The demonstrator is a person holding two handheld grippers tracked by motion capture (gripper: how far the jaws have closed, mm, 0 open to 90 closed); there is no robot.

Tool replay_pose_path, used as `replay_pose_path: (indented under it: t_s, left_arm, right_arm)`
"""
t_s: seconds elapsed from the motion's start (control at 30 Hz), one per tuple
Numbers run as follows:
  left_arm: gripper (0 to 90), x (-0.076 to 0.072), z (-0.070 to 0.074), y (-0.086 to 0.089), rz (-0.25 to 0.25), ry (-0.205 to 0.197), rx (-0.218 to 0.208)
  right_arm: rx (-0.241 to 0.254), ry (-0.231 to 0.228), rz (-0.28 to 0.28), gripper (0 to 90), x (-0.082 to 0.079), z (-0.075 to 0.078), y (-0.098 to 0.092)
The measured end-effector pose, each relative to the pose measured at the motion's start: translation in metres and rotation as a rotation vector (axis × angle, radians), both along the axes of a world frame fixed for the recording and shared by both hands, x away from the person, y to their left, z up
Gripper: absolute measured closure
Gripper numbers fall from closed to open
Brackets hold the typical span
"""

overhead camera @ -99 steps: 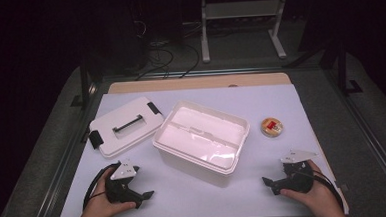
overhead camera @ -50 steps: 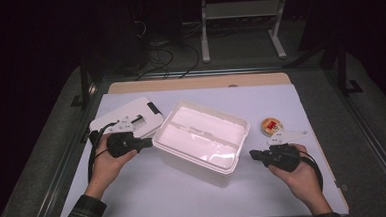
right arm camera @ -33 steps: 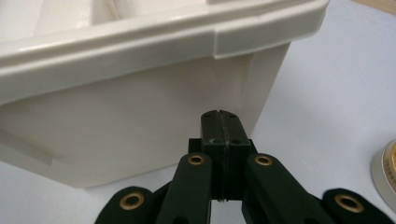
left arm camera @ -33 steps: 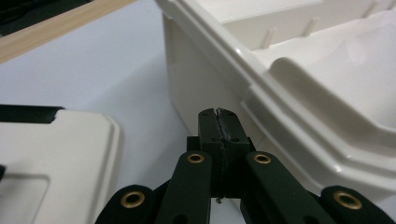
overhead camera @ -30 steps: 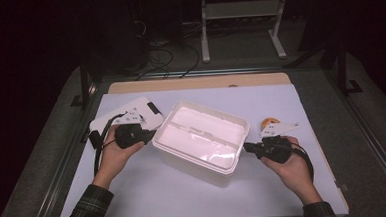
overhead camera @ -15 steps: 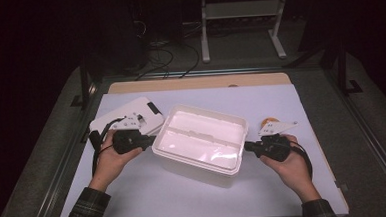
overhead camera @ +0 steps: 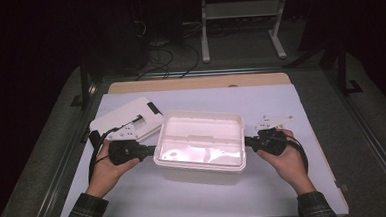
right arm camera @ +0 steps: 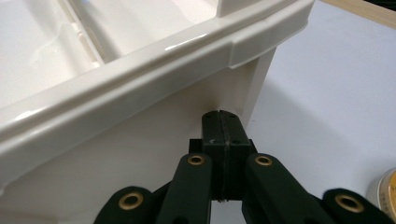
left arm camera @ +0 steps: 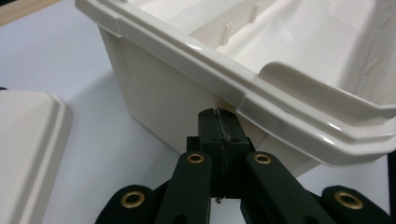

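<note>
Both tongs are pressed together with nothing between them. The left tongs (left arm camera: 219,122) have their closed tips against the short end wall of the white plastic tub (left arm camera: 154,98), tucked just under its overhanging rim; the right tongs (right arm camera: 222,123) meet the opposite end wall the same way, below the rim and near a corner. From the high view the left tongs (overhead camera: 150,151) and right tongs (overhead camera: 248,142) bracket the tub (overhead camera: 202,163) end to end, a hand behind each.

The tub sits open near the middle of the counter (overhead camera: 151,201). It looks like thin, glossy moulded plastic: stiff enough to keep its shape, probably light, since little can be made out inside, and slick where the tips bear on it. A squeeze from both ends would likely slip. The stepped rim is the better purchase, with tips hooked beneath the lip at both ends to carry it level, or spread tongs pinching the rim itself.

The lid (overhead camera: 126,119) lies flat just beside the tub's left rear corner, close to the left hand, so room is tight that way. A small round tin (right arm camera: 385,191) sits near the right tongs. The near side of the counter is open, with the front edge close to the forearms.
</note>
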State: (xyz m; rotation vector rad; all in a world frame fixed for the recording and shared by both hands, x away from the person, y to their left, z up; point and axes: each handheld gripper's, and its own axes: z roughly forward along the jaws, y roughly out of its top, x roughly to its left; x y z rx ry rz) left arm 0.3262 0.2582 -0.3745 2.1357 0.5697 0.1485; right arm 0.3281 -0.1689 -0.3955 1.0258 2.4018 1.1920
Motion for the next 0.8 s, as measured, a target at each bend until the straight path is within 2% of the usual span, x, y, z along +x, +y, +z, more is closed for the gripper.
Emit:
replay_pose_path:
  t_s: [0.23,0.63,0.7,0.73,0.8]
  left_arm:
    - [89.6,-0.012,0.0,-0.001,-0.009,0.008,-0.003]
    - [89.2,-0.014,0.001,0.0,-0.009,0.007,0.0]
    - [81.9,-0.013,0.0,0.001,0.01,0.001,0.029]
    - [79.3,-0.013,0.0,0.001,0.01,0.001,0.029]
    - [72.9,-0.013,-0.001,0.003,0.027,0.0,0.046]
  right_arm:
    - [-0.001,-0.002,0.002,90.0,0.005,0.0,0.002]
    - [-0.001,-0.004,0.005,89.9,0.007,0.0,0.003]
    - [0.007,-0.004,0.007,87.9,0.006,-0.001,0.001]
    - [0.007,-0.004,0.007,87.9,0.006,-0.001,0.001]
    - [0.006,-0.003,0.001,80.0,0.006,-0.002,-0.001]
